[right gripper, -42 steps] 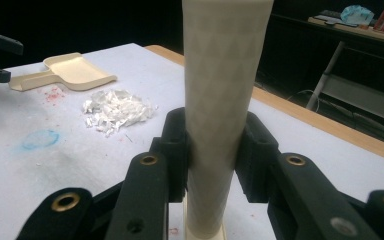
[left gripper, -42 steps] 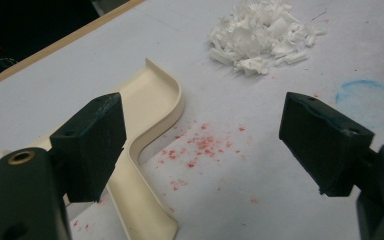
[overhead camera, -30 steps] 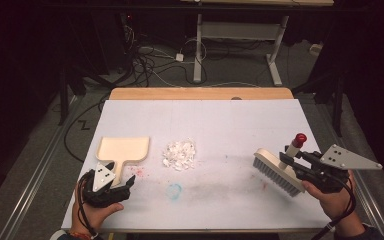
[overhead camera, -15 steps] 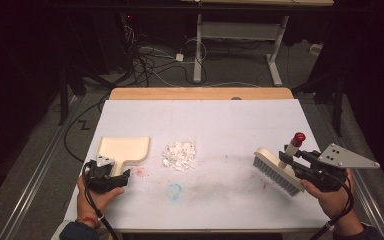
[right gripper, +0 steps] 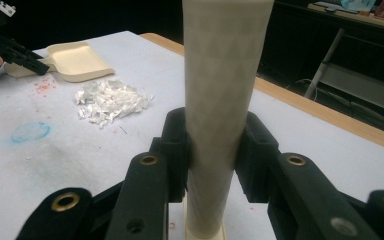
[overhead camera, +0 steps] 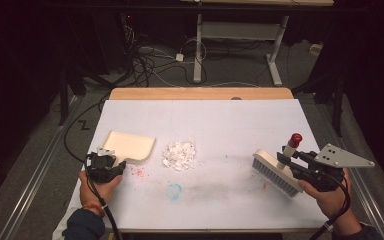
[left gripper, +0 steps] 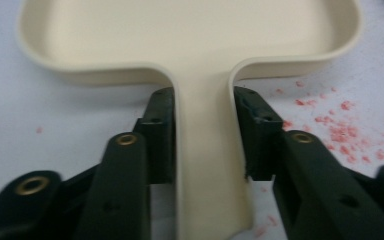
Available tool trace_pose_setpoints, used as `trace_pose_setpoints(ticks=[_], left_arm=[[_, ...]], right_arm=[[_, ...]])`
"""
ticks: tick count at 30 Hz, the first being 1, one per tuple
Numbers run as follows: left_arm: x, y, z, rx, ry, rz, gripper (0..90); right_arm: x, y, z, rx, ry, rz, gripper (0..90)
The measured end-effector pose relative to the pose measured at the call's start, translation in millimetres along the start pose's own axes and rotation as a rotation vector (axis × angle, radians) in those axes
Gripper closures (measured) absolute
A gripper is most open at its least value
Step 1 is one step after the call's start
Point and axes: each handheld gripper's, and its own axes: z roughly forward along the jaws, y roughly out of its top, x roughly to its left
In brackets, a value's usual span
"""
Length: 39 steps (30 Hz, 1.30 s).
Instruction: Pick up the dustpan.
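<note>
In the high view a white sheet covers the table (overhead camera: 200, 120), its wooden far edge showing mid-frame, with a dark room and cables above. One cream dustpan (overhead camera: 129, 146) lies left of center, one pile of white scraps (overhead camera: 179, 154) just right of it, one brush (overhead camera: 276, 170) lower right; bare sheet lies between pile and brush.

In the left gripper view the left gripper (left gripper: 206, 135) has just closed onto the dustpan's handle.

In the right gripper view the right gripper (right gripper: 211, 155) clamps the brush's handle.
</note>
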Motion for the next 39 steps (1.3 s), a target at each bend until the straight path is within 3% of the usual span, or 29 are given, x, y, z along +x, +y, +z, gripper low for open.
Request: trace_pose_setpoints(ticks=[4, 8, 11, 14, 19, 22, 24, 28, 34, 39], left_arm=[[3.0, 3.8, -1.3, 0.02, -0.018, 0.023, 63.8], [3.6, 7.4, -6.9, 0.036, -0.004, 0.061, 63.9], [4.6, 10.2, -18.9, 0.02, 0.002, 0.074, 64.0], [5.9, 11.1, -31.3, 0.012, -0.017, 0.081, 64.0], [-5.4, 4.7, -49.6, 0.068, -0.022, 0.17, 64.0], [-14.2, -2.8, -55.8, 0.12, -0.059, 0.22, 63.9], [-21.8, -6.3, -60.5, 0.144, -0.055, 0.271, 63.9], [-33.0, -10.6, -69.3, 0.167, -0.1, 0.318, 63.9], [-42.6, -15.6, -74.1, 0.191, -0.146, 0.363, 63.9], [-48.7, -17.2, -72.3, 0.195, -0.164, 0.373, 63.8]], right_arm=[[-1.2, -1.2, 1.3, 0.002, 0.002, 0.006, 70.3], [-1.5, -1.6, 1.7, 0.005, 0.001, 0.006, 70.3], [-2.5, -2.1, 1.5, 0.005, -0.003, 0.007, 70.3], [-3.2, -2.7, 1.1, 0.004, -0.013, 0.012, 70.3], [-3.7, -2.4, -1.5, -0.003, -0.026, 0.015, 70.3], [-3.2, -1.9, -2.0, -0.004, -0.028, 0.017, 70.3], [-2.6, -1.7, -0.8, -0.007, -0.029, 0.02, 70.4], [-1.7, -0.1, 4.1, -0.007, -0.024, 0.014, 70.3], [-3.5, 2.0, 9.9, -0.008, -0.028, 0.015, 70.3], [-5.0, 3.2, 13.8, -0.006, -0.027, 0.019, 70.3]])
